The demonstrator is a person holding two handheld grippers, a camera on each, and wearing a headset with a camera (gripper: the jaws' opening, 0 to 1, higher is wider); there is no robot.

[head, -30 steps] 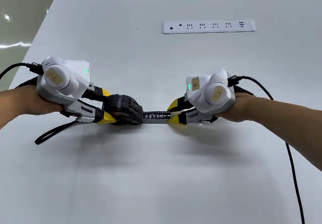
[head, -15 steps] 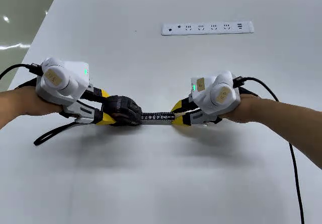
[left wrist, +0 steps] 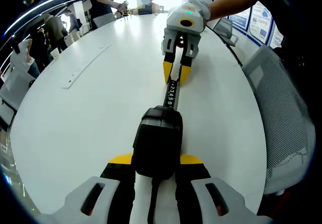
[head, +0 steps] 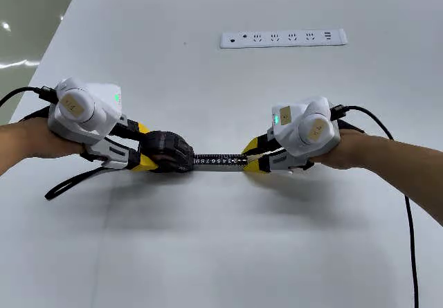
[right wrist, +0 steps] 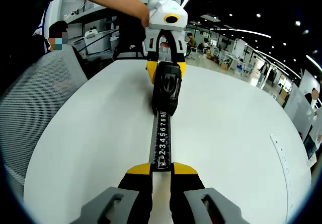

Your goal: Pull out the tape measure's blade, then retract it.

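Black tape measure (head: pixel 166 151) tight in left gripper (head: pixel 143 144) fingers (head: pixel 142 161), blade (head: pixel 218 160) longer than before, tip tight between right gripper (head: pixel 248 156) fingers

Blade (right wrist: pixel 161 138) tip hidden in right gripper (right wrist: pixel 162 169) jaws; case (left wrist: pixel 158 136) rear covered by left gripper (left wrist: pixel 156 159); blade digits next to case too small to read.

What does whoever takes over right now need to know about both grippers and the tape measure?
The left gripper is shut on the tape measure case, which sits on the table.
The right gripper is shut on the end of the blade.
Done: a short length of blade is drawn out, straight between the two grippers.
Left: pull further if wanted, then retract it.
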